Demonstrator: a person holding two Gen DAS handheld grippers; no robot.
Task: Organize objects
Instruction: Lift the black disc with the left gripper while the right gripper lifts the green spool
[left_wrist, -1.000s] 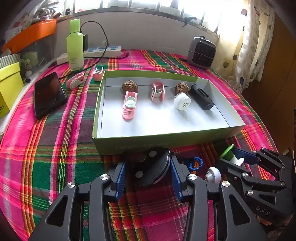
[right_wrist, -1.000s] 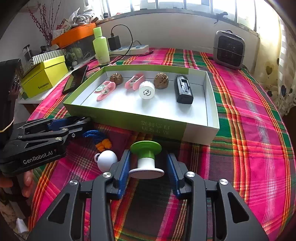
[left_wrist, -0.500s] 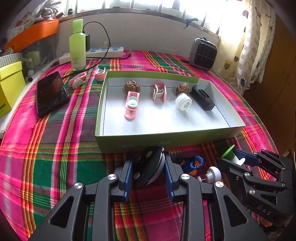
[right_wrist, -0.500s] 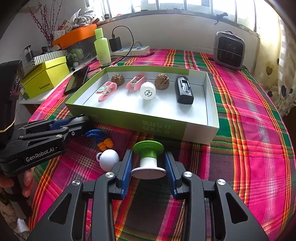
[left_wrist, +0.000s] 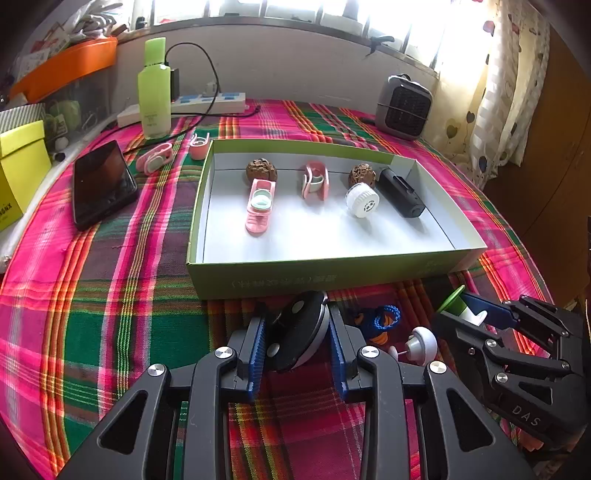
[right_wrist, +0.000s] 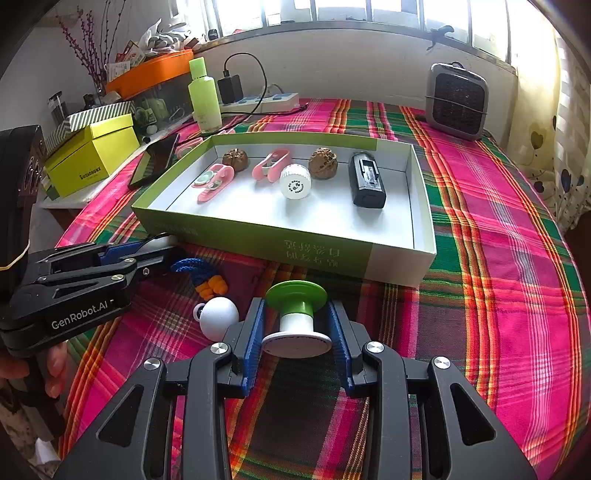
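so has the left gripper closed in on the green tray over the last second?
Yes. In the left wrist view the left gripper, clamped on the black round object, now sits nearer the green tray's front wall, and the tray looms larger.

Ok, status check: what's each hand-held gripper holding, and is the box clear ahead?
Left hand-held gripper shut on black disc. Right hand-held gripper shut on green-capped spool. Green box ahead, near wall between.
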